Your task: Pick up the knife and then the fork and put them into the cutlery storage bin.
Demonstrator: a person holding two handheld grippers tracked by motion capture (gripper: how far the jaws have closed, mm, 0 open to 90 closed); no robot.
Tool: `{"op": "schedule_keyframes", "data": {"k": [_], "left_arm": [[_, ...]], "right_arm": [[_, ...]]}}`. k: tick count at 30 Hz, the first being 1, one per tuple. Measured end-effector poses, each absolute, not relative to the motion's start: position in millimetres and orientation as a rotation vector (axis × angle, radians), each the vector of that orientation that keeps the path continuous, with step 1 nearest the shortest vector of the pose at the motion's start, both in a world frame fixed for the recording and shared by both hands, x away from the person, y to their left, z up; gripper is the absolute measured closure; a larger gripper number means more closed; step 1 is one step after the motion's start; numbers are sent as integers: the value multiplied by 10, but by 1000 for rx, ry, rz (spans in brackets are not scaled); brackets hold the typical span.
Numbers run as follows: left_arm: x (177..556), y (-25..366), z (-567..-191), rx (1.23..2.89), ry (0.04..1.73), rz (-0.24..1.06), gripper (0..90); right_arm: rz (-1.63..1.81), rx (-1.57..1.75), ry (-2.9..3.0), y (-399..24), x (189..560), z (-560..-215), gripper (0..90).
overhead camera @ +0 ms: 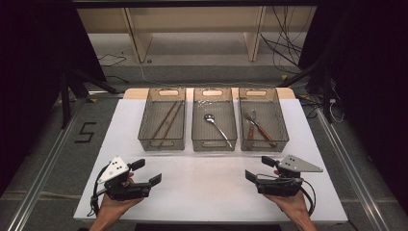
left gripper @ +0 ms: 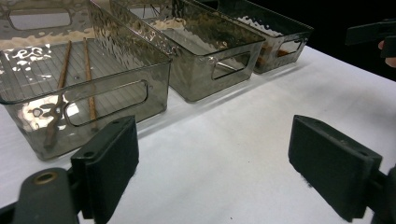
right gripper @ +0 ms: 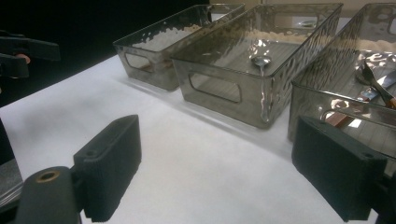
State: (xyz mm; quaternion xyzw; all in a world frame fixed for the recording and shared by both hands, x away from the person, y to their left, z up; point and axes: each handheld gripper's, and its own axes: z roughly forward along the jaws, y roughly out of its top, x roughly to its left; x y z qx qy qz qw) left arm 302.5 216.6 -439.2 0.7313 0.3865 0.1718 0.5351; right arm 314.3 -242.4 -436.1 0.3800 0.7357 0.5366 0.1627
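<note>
Left tool: lower left of the high view, held in a hand over the table's near edge; jaws wide apart, nothing between them, pointing toward the frame's centre.
Right tool: lower right of the high view, held in the other hand; jaws wide apart, empty, pointing left toward the centre.
Table: white, bare between the two tools.
Left bin: clear grey, centre-left of the high view, past the left tool; in the left gripper view it sits at upper left.
Chopsticks: two brown sticks lying lengthwise, slightly aslant, inside the left bin.
Middle bin: centre of the high view, just beside the left bin.
Spoon: silver, lying aslant in the middle bin, bowl at the far end.
Right bin: centre-right, just beside the middle bin, past the right tool.
Forks: brown-handled, crossed inside the right bin.
Floor: grey, top of the frame, with loose cables.
</note>
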Motion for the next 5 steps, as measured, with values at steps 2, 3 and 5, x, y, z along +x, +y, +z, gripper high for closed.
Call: {"op": "schedule_keyframes", "data": {"k": [2, 3, 5], "left_arm": [[3025, 2167, -4392, 1741, 922, 408, 159], [3025, 2168, -4391, 1742, 921, 409, 159], [3025, 2166, -4392, 1742, 922, 408, 159]], "right_arm": [[1529, 1082, 2099, -2424, 3144, -4363, 166], [1528, 1083, 2100, -2424, 3144, -4363, 166], [1526, 1082, 2102, -2422, 3147, -4365, 166]]}}
